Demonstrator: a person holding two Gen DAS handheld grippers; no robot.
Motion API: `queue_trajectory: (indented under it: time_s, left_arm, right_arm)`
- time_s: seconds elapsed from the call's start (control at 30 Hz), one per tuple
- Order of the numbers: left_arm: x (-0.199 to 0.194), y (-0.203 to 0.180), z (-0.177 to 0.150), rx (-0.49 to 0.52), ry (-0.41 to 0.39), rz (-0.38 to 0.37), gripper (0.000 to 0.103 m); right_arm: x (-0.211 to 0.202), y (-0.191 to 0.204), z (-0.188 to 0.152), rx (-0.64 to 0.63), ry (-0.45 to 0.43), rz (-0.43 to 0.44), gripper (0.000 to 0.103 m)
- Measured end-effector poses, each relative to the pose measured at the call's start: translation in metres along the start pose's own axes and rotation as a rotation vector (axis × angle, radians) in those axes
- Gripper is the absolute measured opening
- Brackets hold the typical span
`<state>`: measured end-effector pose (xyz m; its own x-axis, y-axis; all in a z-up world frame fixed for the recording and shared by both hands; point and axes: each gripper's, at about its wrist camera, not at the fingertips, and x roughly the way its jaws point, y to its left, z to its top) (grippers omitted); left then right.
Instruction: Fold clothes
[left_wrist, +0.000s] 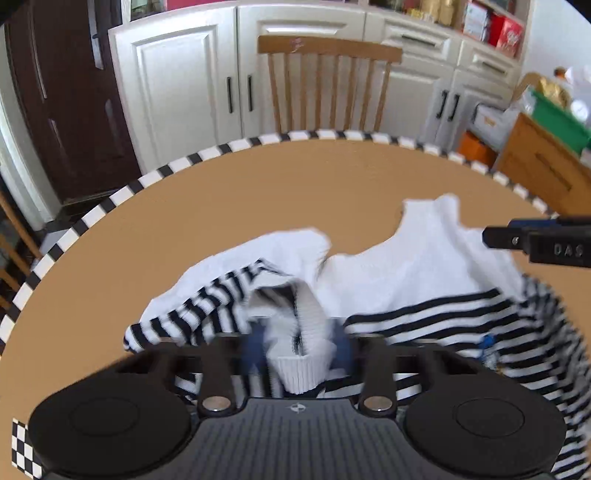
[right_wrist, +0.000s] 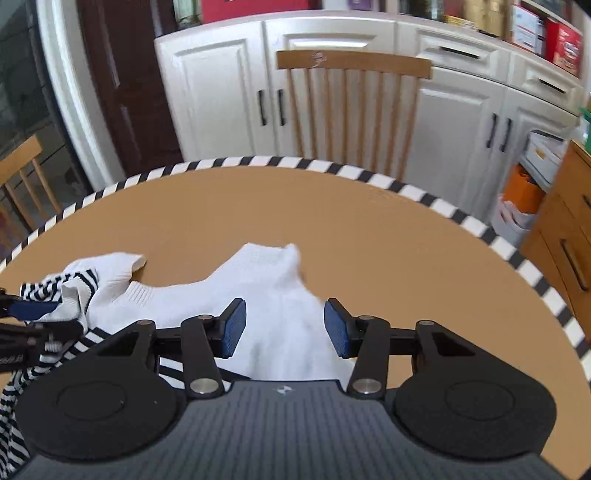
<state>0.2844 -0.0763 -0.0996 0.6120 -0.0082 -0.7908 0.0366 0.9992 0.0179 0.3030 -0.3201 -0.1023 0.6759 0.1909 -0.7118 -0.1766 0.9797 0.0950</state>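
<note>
A white sweater with navy stripes (left_wrist: 417, 273) lies crumpled on the round brown table (left_wrist: 258, 192). My left gripper (left_wrist: 301, 350) is closed on a ribbed white cuff or hem of the sweater (left_wrist: 303, 369), bunched between its blue pads. In the right wrist view the sweater (right_wrist: 273, 295) spreads under my right gripper (right_wrist: 284, 326), whose blue pads stand apart above the white cloth with nothing between them. The right gripper's tip shows at the right edge of the left wrist view (left_wrist: 535, 240). The left gripper shows at the left edge of the right wrist view (right_wrist: 26, 325).
The table has a black-and-white striped rim (right_wrist: 443, 206). A wooden chair (left_wrist: 328, 85) stands behind it, in front of white cabinets (left_wrist: 184, 92). Another chair (right_wrist: 22, 177) is at the left. A wooden drawer unit (right_wrist: 565, 240) and boxes stand at the right.
</note>
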Motion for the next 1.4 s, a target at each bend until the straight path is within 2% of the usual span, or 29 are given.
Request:
queue_trajectory:
  time_s: [0.07,0.17,0.27,0.33,0.43,0.47,0.53,0.57,0.63,0.77,0.87,0.97,1.0,1.03,1.07,1.1,1.13,1.2,1.27,1.4]
  left_arm:
    - [-0.006,0.015,-0.007,-0.049,-0.029,0.007,0.007]
    - [-0.037,0.048,-0.023,-0.164,-0.112,0.032,0.006]
    - [-0.088,0.101,-0.061,-0.298,-0.172,0.118,0.006]
    - [-0.113,0.141,-0.094,-0.39,-0.128,0.209,0.006]
    - [-0.129,0.195,-0.137,-0.566,0.029,0.342,0.01]
    - [-0.134,0.206,-0.142,-0.596,0.041,0.366,0.017]
    - [-0.142,0.215,-0.135,-0.596,-0.017,0.371,0.031]
    - [-0.143,0.216,-0.126,-0.581,-0.057,0.348,0.041]
    - [-0.13,0.203,-0.091,-0.478,-0.13,0.196,0.049]
    - [-0.064,0.147,-0.014,-0.152,-0.17,-0.049,0.05]
    - [-0.013,0.105,0.026,0.071,-0.132,-0.11,0.052]
    - [0.027,0.079,0.045,0.189,-0.04,-0.132,0.059]
    - [0.038,0.074,0.047,0.216,-0.001,-0.133,0.058]
    - [0.05,0.07,0.047,0.237,0.035,-0.134,0.052]
    - [0.057,0.068,0.044,0.244,0.044,-0.145,0.04]
    - [0.059,0.065,0.041,0.244,0.043,-0.175,0.027]
    - [0.06,0.062,0.04,0.251,0.055,-0.197,0.004]
    - [0.06,0.056,0.038,0.265,0.038,-0.136,0.004]
    - [0.062,0.054,0.04,0.265,-0.039,-0.028,0.004]
    - [0.078,0.057,0.064,0.155,-0.125,0.062,0.004]
  right_arm:
    - [0.0,0.003,-0.003,-0.01,-0.009,0.002,0.049]
    - [-0.003,0.0,-0.005,0.014,-0.013,0.011,0.049]
    - [-0.014,-0.008,-0.008,0.012,-0.04,0.006,0.049]
    - [-0.018,-0.017,-0.009,0.001,-0.049,-0.005,0.049]
    - [-0.021,-0.027,-0.01,0.005,-0.047,-0.007,0.051]
    - [-0.021,-0.029,-0.009,0.003,-0.048,-0.007,0.052]
    - [-0.017,-0.033,-0.002,0.008,-0.051,-0.003,0.053]
    - [-0.012,-0.033,0.002,0.014,-0.05,0.005,0.053]
    - [0.001,-0.033,0.013,0.022,-0.043,0.034,0.052]
    - [0.038,-0.026,0.035,0.027,0.004,0.07,0.046]
    - [0.059,-0.019,0.045,0.002,0.024,0.078,0.045]
    - [0.073,-0.017,0.05,-0.019,0.052,0.09,0.046]
    - [0.077,-0.018,0.05,-0.019,0.071,0.091,0.044]
    - [0.08,-0.018,0.049,-0.02,0.085,0.097,0.038]
    - [0.081,-0.018,0.048,-0.022,0.094,0.107,0.012]
    - [0.082,-0.017,0.046,-0.025,0.104,0.117,0.005]
    - [0.081,-0.017,0.044,-0.027,0.107,0.12,0.005]
    - [0.075,-0.019,0.043,-0.021,0.085,0.101,0.004]
    - [0.065,-0.024,0.046,-0.018,0.032,0.046,0.004]
    - [0.063,-0.034,0.061,-0.009,-0.036,-0.012,0.004]
